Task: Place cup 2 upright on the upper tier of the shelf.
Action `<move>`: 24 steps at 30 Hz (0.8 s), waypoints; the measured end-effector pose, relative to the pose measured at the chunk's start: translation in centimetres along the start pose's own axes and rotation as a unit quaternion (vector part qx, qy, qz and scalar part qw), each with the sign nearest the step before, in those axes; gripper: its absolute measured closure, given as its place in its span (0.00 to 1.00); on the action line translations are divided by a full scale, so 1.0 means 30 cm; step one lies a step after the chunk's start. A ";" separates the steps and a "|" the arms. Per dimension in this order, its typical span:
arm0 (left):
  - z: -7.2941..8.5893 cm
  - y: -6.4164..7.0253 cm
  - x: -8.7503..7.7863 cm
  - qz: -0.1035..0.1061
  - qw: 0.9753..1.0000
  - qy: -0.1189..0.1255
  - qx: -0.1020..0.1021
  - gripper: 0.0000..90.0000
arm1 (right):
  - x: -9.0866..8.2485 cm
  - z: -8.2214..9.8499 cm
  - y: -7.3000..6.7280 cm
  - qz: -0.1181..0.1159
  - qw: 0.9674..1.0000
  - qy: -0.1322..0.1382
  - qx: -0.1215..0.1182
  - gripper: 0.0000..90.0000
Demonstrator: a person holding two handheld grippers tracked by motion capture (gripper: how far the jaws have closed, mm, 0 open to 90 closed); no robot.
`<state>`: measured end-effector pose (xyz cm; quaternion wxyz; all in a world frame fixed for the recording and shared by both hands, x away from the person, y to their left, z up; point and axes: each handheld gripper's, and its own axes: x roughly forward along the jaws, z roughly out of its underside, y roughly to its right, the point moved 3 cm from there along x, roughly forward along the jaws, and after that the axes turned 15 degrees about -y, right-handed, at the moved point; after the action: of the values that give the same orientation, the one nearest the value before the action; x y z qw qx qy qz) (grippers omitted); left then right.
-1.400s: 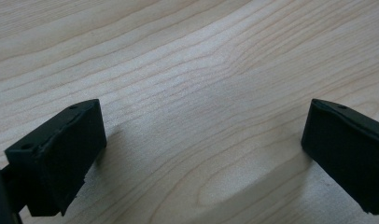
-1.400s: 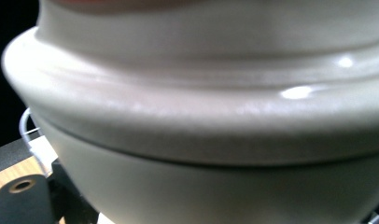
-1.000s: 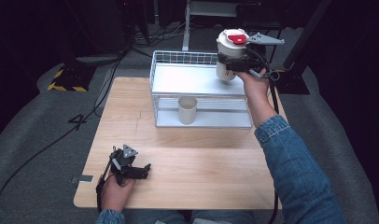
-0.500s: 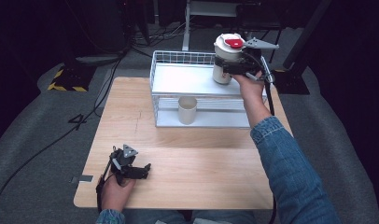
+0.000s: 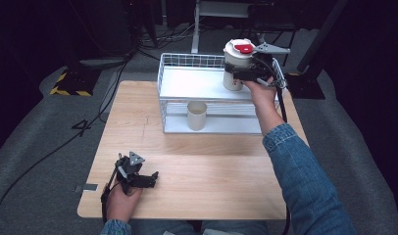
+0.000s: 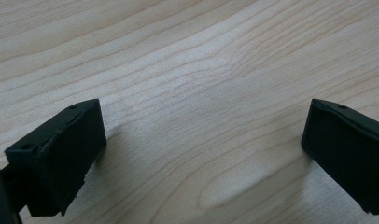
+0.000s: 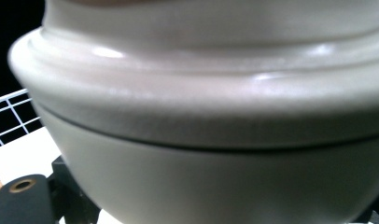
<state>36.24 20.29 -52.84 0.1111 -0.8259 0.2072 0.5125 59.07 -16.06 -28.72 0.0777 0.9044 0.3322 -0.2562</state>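
Right gripper (image 5: 243,74) fingers clamp a smooth, glossy cream jar (image 5: 237,63), red-topped lid, over the white wire rack's (image 5: 197,83) upper shelf. Left gripper (image 5: 138,176) fingers wide, on pale wood-grain desk (image 5: 211,161).

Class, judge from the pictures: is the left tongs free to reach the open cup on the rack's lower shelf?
Probably yes. The left tongs rest open on bare table, and the cup stands at the lower shelf's open front. The right tongs hold a lidded jar on the upper shelf, off that path.
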 end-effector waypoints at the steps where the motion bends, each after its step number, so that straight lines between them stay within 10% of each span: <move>1: 0.000 0.000 0.000 0.000 1.000 0.000 0.000 0.00 | -0.001 0.001 0.001 -0.001 1.000 0.000 0.002 0.13; 24: 0.000 0.000 0.000 -0.001 1.000 0.000 0.001 0.00 | 0.002 -0.001 0.003 0.005 1.000 -0.001 -0.009 0.10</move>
<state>36.25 20.30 -52.84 0.1120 -0.8259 0.2068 0.5125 59.17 -16.07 -28.73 0.0880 0.9051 0.3296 -0.2538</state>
